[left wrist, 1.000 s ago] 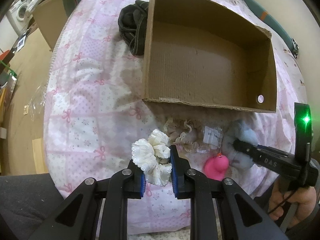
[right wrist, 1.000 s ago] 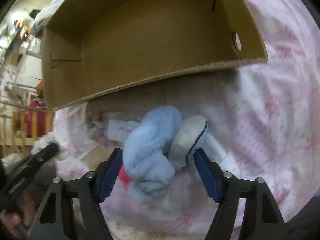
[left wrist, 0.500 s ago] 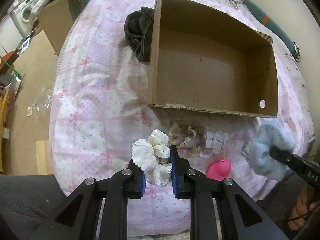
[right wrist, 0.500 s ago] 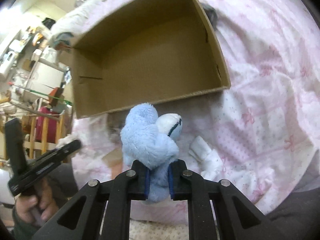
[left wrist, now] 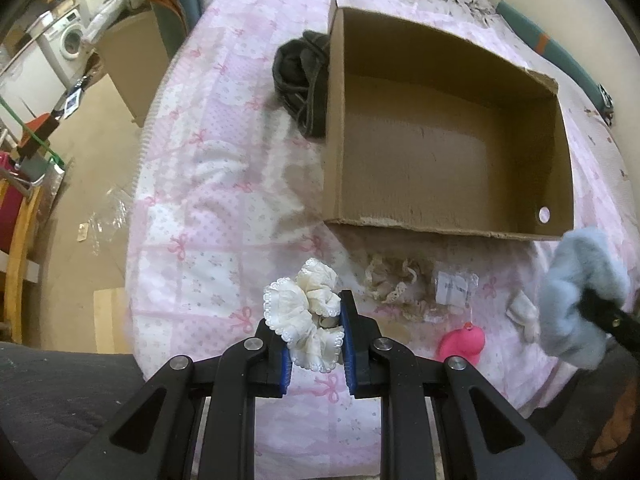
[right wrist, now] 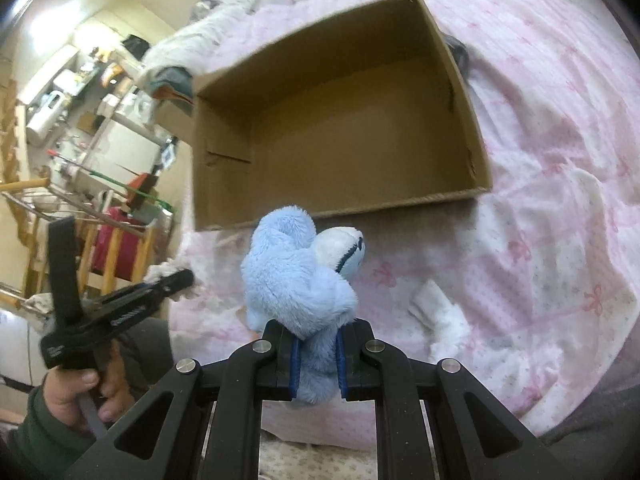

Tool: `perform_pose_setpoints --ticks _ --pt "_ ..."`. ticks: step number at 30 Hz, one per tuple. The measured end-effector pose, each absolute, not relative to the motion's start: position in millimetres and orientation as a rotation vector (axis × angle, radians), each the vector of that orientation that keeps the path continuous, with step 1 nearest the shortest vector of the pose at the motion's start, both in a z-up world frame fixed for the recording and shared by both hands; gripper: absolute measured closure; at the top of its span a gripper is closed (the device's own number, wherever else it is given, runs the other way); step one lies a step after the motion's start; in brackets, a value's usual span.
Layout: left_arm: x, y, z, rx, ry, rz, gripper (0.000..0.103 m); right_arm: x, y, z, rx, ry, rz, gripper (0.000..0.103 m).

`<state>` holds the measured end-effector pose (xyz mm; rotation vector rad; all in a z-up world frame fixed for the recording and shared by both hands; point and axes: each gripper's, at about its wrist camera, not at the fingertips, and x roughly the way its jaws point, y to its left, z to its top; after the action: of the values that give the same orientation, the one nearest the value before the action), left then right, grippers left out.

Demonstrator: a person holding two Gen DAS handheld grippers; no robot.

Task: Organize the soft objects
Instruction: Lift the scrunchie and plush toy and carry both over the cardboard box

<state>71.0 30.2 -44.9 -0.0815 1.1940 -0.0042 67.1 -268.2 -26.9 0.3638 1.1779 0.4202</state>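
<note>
Left gripper (left wrist: 314,340): fingers clamp the cream lace scrunchie (left wrist: 306,326), lifted for boxing.
Right gripper (right wrist: 316,360): fingers pinch the blue plush toy (right wrist: 298,280).
Cardboard box (left wrist: 334,128): open, empty, beyond both fingers, ready to receive.

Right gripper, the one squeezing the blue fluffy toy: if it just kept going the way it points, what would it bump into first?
Probably the near wall of the cardboard box. The right gripper, shut on the blue plush toy, aims down toward that edge; depth is unclear, so the toy might land on the pink bedspread just short of it.
</note>
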Motion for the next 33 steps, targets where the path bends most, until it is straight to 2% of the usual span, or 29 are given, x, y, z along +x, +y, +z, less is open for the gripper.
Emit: perform_pose_setpoints --ticks 10,20,27,33 --pt "81.9 33.3 8.8 -0.071 1.051 0.015 0.085 71.3 -297.7 14.7 0.511 0.994 0.481 0.088" --pt "126.5 10.6 43.7 -0.026 0.959 -0.015 0.085 120.1 -306.6 47.5 0.496 0.897 0.464 0.088" --pt "155.8 -11.6 36.7 0.012 0.936 -0.039 0.085 144.2 -307.3 29.6 0.484 0.894 0.428 0.088" --pt "162.5 -24.1 7.5 0.055 0.906 -0.074 0.085 155.0 -303.0 -7.4 0.479 0.975 0.388 0.088"
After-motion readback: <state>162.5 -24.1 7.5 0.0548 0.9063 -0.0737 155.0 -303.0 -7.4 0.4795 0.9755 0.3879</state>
